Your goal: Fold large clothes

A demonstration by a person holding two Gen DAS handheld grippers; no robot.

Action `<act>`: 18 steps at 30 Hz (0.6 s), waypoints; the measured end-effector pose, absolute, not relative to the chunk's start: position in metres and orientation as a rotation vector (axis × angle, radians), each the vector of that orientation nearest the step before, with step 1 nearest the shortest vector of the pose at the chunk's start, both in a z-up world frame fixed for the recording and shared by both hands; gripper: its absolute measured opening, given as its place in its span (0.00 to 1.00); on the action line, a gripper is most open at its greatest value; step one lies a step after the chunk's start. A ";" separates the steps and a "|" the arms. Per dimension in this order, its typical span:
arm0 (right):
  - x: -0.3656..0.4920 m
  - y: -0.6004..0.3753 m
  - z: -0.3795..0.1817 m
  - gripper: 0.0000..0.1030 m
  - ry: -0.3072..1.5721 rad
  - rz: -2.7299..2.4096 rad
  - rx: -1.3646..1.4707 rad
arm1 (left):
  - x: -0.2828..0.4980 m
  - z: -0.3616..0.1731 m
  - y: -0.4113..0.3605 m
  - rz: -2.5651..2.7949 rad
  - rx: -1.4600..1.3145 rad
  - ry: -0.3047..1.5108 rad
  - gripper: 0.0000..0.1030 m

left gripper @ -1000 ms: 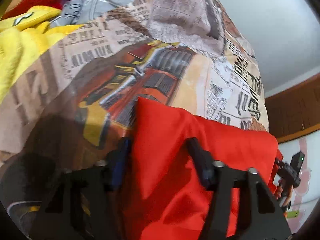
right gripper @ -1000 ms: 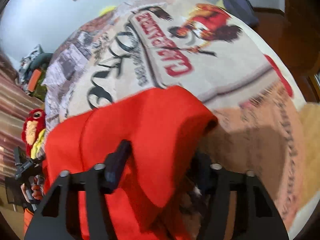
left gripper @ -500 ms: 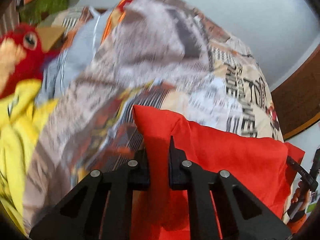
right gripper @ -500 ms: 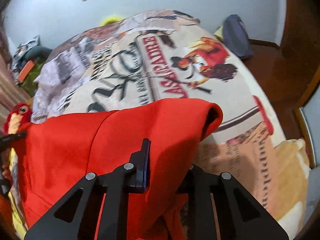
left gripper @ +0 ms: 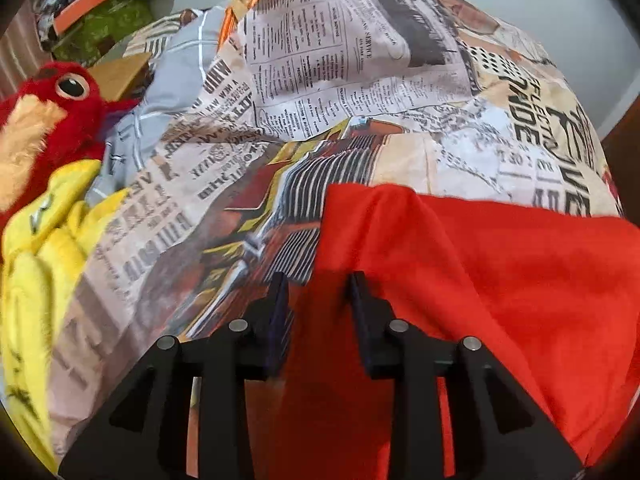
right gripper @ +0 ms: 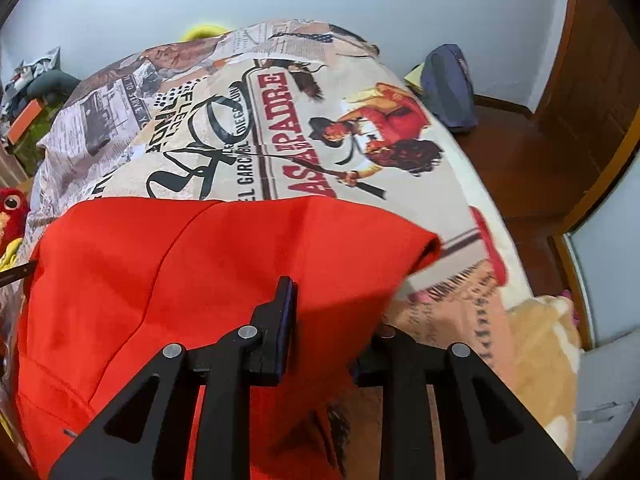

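A large red garment (left gripper: 460, 280) lies spread on a bed with a newspaper-print cover (left gripper: 320, 60). My left gripper (left gripper: 318, 284) is open, its fingers astride the garment's near left edge. In the right wrist view the same red garment (right gripper: 180, 272) covers the lower left. My right gripper (right gripper: 332, 300) is open over its right part; the right finger is hidden under a fold of red cloth.
A red and yellow plush bird (left gripper: 44, 128) lies at the bed's left side. A green bag (left gripper: 100, 20) sits beyond it. A blue bag (right gripper: 448, 88) rests on the wooden floor at the bed's far right. A pale pillow (right gripper: 548, 344) lies at right.
Both grippers were shut on the red garment half a second ago and have now opened. The garment has settled flatter on the bed.
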State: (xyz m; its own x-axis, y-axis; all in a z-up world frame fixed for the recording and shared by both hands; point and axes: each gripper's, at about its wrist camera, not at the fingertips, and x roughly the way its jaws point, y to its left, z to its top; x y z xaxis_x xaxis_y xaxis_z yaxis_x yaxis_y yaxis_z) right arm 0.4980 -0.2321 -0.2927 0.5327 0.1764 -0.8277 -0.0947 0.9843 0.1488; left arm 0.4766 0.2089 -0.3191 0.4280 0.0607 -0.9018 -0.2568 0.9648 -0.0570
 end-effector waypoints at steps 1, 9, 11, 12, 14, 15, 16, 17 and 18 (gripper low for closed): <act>0.494 -0.233 -0.289 0.20 1.004 0.160 0.080 | 0.470 -0.313 0.207 0.204 -0.163 1.112 0.29; 0.441 -0.230 -0.241 0.20 0.938 0.177 -0.017 | 0.416 -0.254 0.184 0.160 -0.070 1.032 0.32; 0.428 -0.230 -0.229 0.20 0.925 0.195 -0.008 | 0.403 -0.240 0.177 0.147 -0.060 1.009 0.32; 0.423 -0.229 -0.224 0.20 0.920 0.202 -0.008 | 0.392 -0.229 0.172 0.134 -0.055 0.990 0.32; 0.408 -0.227 -0.211 0.20 0.897 0.215 -0.017 | 0.374 -0.214 0.166 0.116 -0.059 0.964 0.37; 0.400 -0.226 -0.204 0.20 0.886 0.223 -0.021 | 0.366 -0.207 0.162 0.112 -0.063 0.950 0.41; 0.393 -0.225 -0.199 0.20 0.876 0.233 -0.023 | 0.357 -0.201 0.160 0.108 -0.066 0.937 0.44; 0.387 -0.224 -0.195 0.20 0.869 0.240 -0.021 | 0.351 -0.196 0.157 0.106 -0.068 0.929 0.44; 0.380 -0.224 -0.191 0.21 0.863 0.248 -0.020 | 0.341 -0.190 0.155 0.100 -0.074 0.920 0.45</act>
